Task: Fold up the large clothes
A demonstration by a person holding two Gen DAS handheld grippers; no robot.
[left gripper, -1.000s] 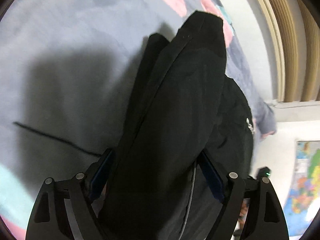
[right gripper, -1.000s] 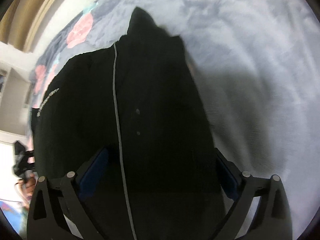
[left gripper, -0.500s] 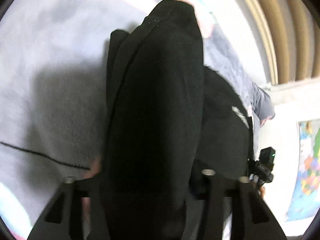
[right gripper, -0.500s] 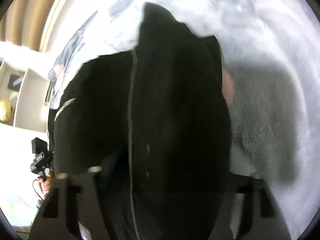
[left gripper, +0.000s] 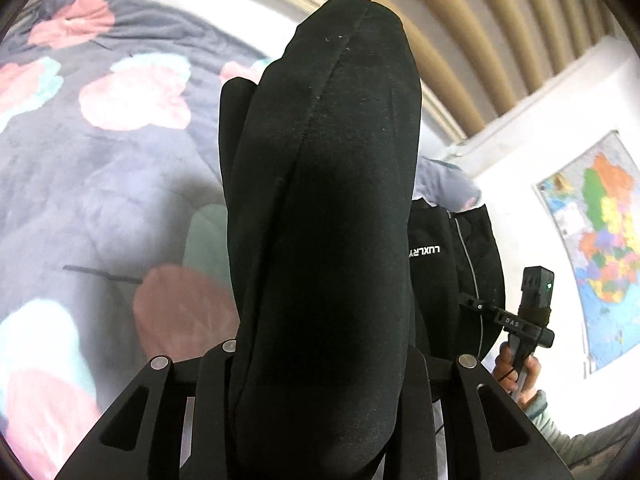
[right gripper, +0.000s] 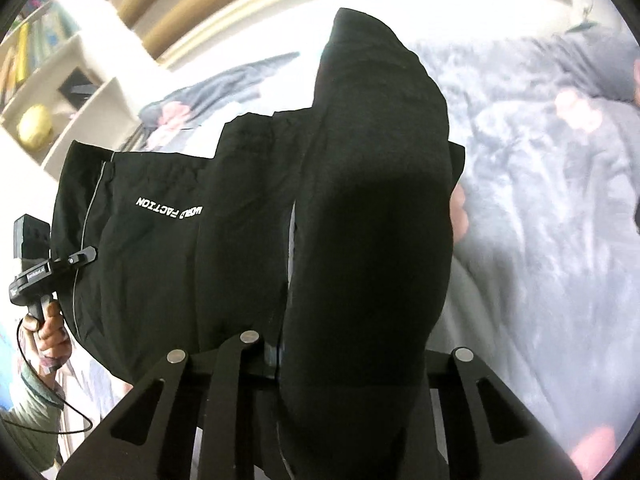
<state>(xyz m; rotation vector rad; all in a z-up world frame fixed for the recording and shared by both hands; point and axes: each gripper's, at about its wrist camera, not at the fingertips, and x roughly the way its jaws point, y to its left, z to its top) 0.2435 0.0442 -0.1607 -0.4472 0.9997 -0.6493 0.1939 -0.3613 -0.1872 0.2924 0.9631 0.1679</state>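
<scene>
Garment: black jacket, bunched and draped forward over both grippers, lifted off the bed; body hangs between the two tools.
Left gripper: jaws closing on a thick roll of black cloth; fabric fills the gap and hides the pads.
Right gripper: jaws closing likewise, a sleeve-like roll of the same jacket clamped between them; pads hidden.
Left wrist view only: wall map at right; white lettering "LUXLRY" upside down on a jacket panel; grey zip line beside it; pink and mint flower print on the grey blanket; thin dark cord lying across the blanket.
Right wrist view only: white shelf unit at upper left with books and a yellow ball; lettering "WORLD FACTION" upside down on the jacket; plain fluffy grey stretch of blanket at right.
Cross views: right gripper's handle in a hand at lower right of the left view; left gripper's handle in a hand with a pale green cuff at lower left of the right view.
Surroundings: beige curved headboard behind the bed in both views.
Obstruction: black cloth blocks the centre of each view; fingertips and the bed directly below not visible.
</scene>
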